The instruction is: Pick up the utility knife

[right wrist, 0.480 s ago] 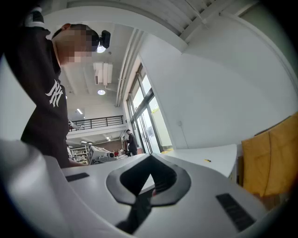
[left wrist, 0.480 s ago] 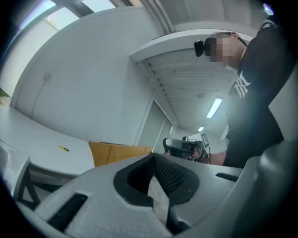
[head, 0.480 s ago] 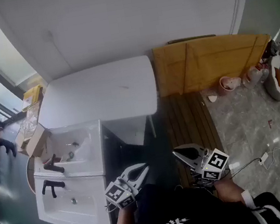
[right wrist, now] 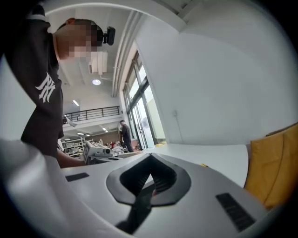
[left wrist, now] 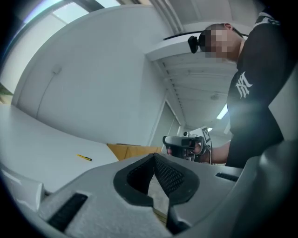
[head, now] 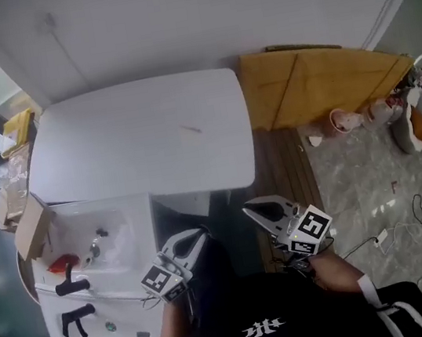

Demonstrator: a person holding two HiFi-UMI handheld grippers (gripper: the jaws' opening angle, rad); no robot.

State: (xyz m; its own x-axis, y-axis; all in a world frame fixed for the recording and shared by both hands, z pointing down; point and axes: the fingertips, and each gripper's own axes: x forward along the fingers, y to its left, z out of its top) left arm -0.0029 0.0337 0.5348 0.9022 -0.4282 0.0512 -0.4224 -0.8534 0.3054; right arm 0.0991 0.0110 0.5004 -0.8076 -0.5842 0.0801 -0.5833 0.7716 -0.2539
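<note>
First, open up: left tongs and right tongs both pinched shut on nothing, held level just short of the near edge of the table; spread one pair before reaching. Note the utility knife lying flat about midway between the table's near and far edges, toward the right edge, well apart from both tongs; probably easiest for the right tongs. Carry that pair over the near edge; tip downward above the knife; line the jaws across its narrow body, not along it; lower almost to the table, then close on the middle for a level lift.
</note>
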